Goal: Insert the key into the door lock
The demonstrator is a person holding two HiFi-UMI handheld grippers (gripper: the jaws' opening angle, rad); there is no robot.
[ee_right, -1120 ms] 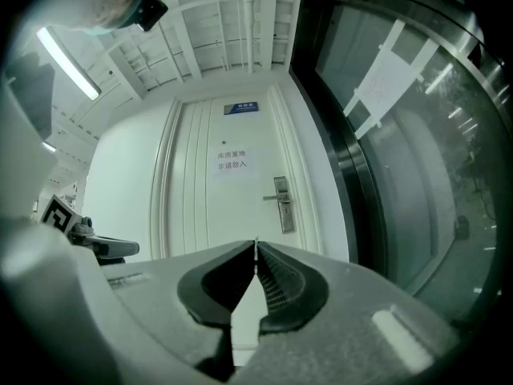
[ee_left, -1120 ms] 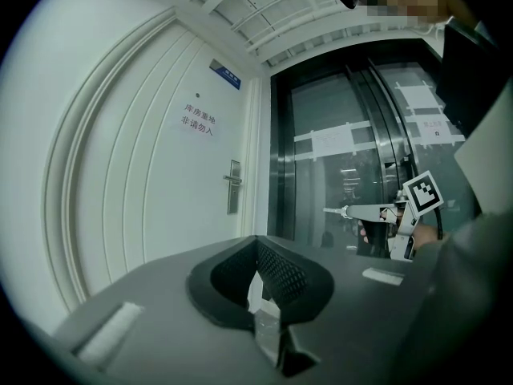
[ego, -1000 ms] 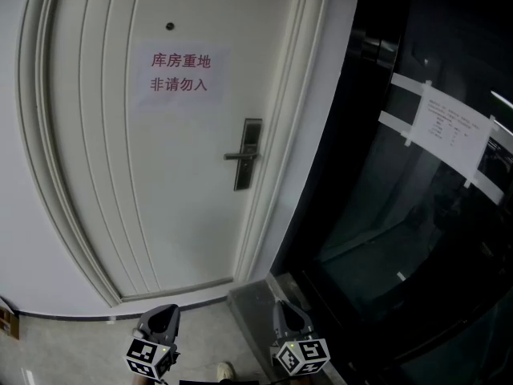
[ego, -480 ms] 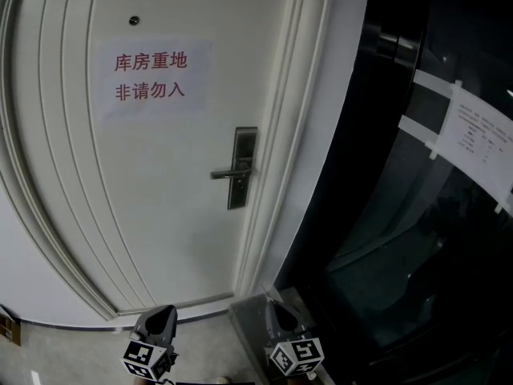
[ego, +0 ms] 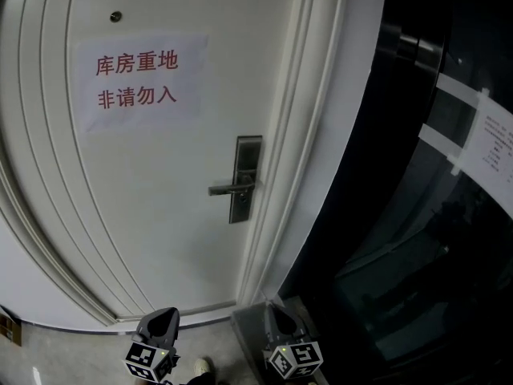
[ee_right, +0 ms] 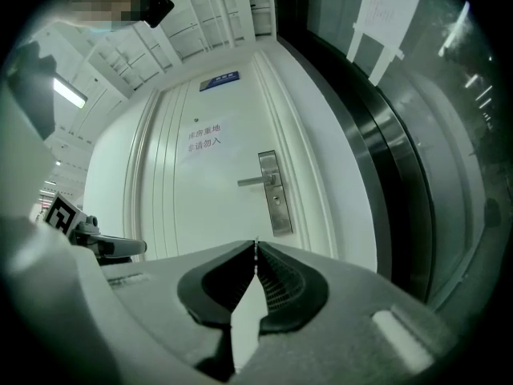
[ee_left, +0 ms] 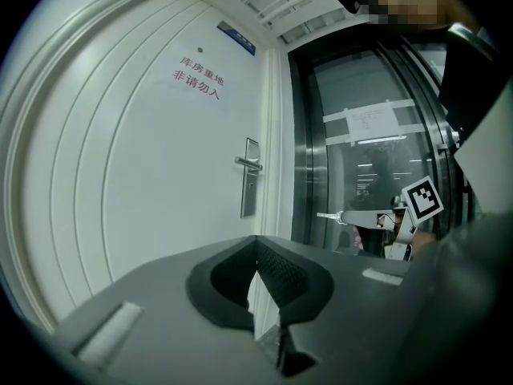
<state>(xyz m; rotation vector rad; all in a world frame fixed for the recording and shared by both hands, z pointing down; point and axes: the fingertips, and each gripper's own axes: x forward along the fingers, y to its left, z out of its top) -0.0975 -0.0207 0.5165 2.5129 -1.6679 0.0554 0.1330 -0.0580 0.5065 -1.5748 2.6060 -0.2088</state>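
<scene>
A steel lock plate (ego: 246,179) with a lever handle (ego: 228,188) sits at the right edge of a white door (ego: 160,215). The keyhole (ee_right: 276,201) lies just under the lever. Both grippers point level at the door from some distance and touch nothing on it. My right gripper (ego: 275,309) is shut on a thin key, whose metal tip (ee_left: 323,213) sticks out in front in the left gripper view. Beside it to the left, my left gripper (ego: 164,314) is shut with nothing between its pads (ee_left: 276,267).
A paper sign with red characters (ego: 138,79) hangs on the door under a peephole (ego: 116,16). A black glass panel (ego: 417,239) with a taped sheet (ego: 497,147) stands to the right of the door frame (ego: 321,135). A shoe (ego: 203,367) shows on the floor.
The door and its lock plate have grown larger in the head view and the lock has shifted toward the middle. Both grippers have come nearer to the door, still side by side.
</scene>
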